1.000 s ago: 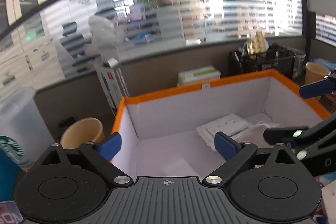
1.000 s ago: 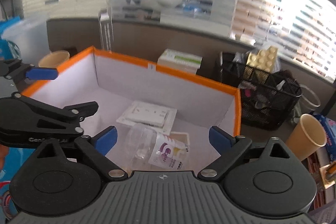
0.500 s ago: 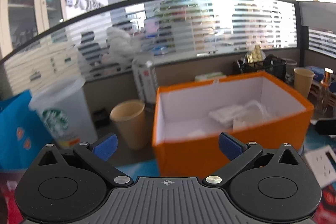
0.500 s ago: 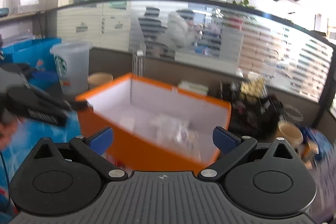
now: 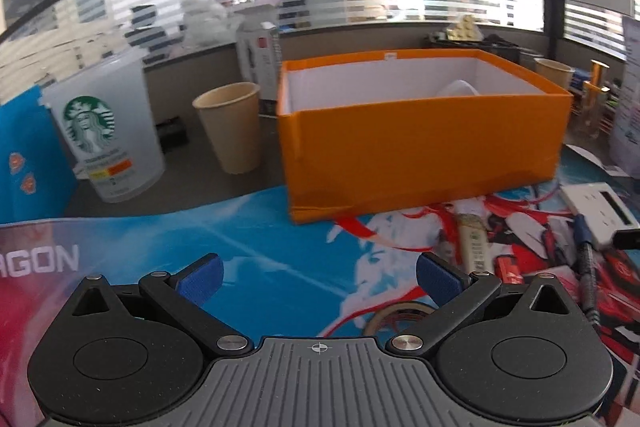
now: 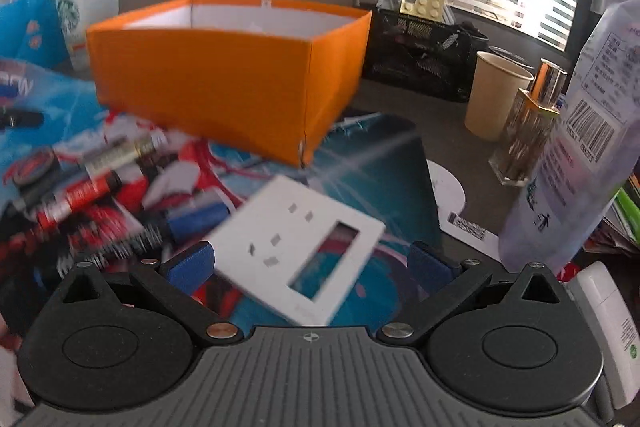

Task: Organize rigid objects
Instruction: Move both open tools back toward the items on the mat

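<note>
Your right hand-held gripper [image 6: 310, 265] has its jaws spread as wide as they go, they have just been opening, and the white socket plate [image 6: 298, 251] lies flat on the table mat [image 6: 384, 163] between the blue pads [image 6: 191, 265], pads not pressing on it, so nothing is held yet. That wide spread makes sense: the plate is broad and flat, and you likely need the full gap to straddle its edges. Your left hand-held gripper [image 5: 318, 277] is also released and empty, over bare mat, with a roll of tape [image 5: 394, 317] just beside its right pad; in that view the same plate [image 5: 596, 211] sits far right. The orange box [image 6: 224, 83] stands open-topped at the back of the mat, close to the loose pile, which suits it as the drop target; something pale and rounded [image 5: 458, 89] already peeks over its near wall, cannot tell what. Still loose on the mat in the right view: a battery [image 6: 120, 153], a red-labelled cell or marker [image 6: 80, 197], a wire brush with blue handle [image 6: 160, 231], all blurred. Paper cups [image 5: 230, 127], the plastic cup with the green logo [image 5: 106, 131], the mesh organiser [image 6: 420, 51] and the perfume bottle [image 6: 528, 123] stand off the mat, probably not part of the sort. Plate looks like the next pick; thin and flat, it may slip.
</note>
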Demonstrator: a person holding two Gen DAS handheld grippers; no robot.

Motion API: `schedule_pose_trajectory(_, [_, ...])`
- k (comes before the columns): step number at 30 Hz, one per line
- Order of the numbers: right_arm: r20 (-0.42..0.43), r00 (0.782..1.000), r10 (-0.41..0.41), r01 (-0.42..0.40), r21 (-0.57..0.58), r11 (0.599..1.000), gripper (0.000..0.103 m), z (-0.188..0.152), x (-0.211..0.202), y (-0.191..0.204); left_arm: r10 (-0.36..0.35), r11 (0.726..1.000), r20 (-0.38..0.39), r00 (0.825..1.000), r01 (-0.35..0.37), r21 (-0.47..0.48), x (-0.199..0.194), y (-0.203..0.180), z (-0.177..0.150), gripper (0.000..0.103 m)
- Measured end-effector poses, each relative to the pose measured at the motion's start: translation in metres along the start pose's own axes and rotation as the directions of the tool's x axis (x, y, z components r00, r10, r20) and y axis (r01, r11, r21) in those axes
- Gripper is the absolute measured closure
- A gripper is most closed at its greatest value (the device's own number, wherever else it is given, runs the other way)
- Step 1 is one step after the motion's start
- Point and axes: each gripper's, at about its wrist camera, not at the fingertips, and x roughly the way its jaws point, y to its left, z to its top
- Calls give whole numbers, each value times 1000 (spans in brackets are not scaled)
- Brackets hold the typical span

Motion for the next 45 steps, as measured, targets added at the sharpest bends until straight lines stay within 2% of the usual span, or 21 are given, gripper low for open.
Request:
schedule_pose_trajectory(6, [22,994,105,-105,13,994,0,-5,13,-12,-9,1000,-28,1000,9,-14,2,-1,-6,0])
schedule_pose_trajectory(17, [16,987,158,-157,-62,986,0,11,32,-28,5,999,-74,997,-8,-36,2,4,-20,0])
schedule_pose_trajectory(20, [13,992,123,-123,-16,992,0,9,31,-23,1,999,-84,996,-4,-37,5,0,-23,0])
schedule_pose_trajectory(23, [7,999,48,-49,71,996,0,8,27,-15,-4,999,-88,996,1,-32,8,-5,-25,0])
schedule_pose_trajectory(29, [4,997,-80,78,178,981,0,10,27,11,-25,999,-94,995,22,-30,13,-12,-27,0])
schedule_pose_trajectory(32, [-6,994,-113,112,225,968,0,14,30,16,-36,999,-69,997,34,-28,9,-13,-24,0])
schedule_pose_trajectory(34, [-2,990,-142,139,215,967,0,14,33,18,-31,999,-71,997,29,-22,10,-14,-24,0])
schedule_pose_trajectory(37, [-2,991,-134,131,215,968,0,14,34,15,-28,999,-75,997,25,-38,15,-12,-27,1])
schedule_pose_trajectory(38, [0,992,-129,126,215,968,0,14,34,14,-49,998,-78,996,45,-52,17,-11,-29,3])
schedule_pose_trajectory(39, [2,992,-124,121,213,970,1,13,33,13,-67,996,-81,994,62,-64,19,-9,-31,15])
schedule_pose_trajectory(40, [6,992,-127,123,215,969,4,12,31,13,-81,994,-72,994,76,-75,20,-8,-33,17])
schedule_pose_trajectory(41, [10,992,-125,120,216,969,5,11,30,12,-76,995,-56,996,72,-72,19,-9,-34,30])
schedule_pose_trajectory(42, [14,993,-118,112,215,970,5,10,29,12,-77,995,-45,996,74,-68,18,-9,-34,47])
schedule_pose_trajectory(43, [16,994,-112,106,219,970,5,8,27,10,-85,994,-40,996,82,-70,17,-8,-33,57])
schedule_pose_trajectory(44, [16,994,-110,104,214,971,6,7,26,10,-84,994,-40,996,81,-73,16,-7,-32,72])
schedule_pose_trajectory(45, [17,994,-107,101,211,972,6,6,24,10,-83,994,-41,996,79,-81,16,-6,-32,82])
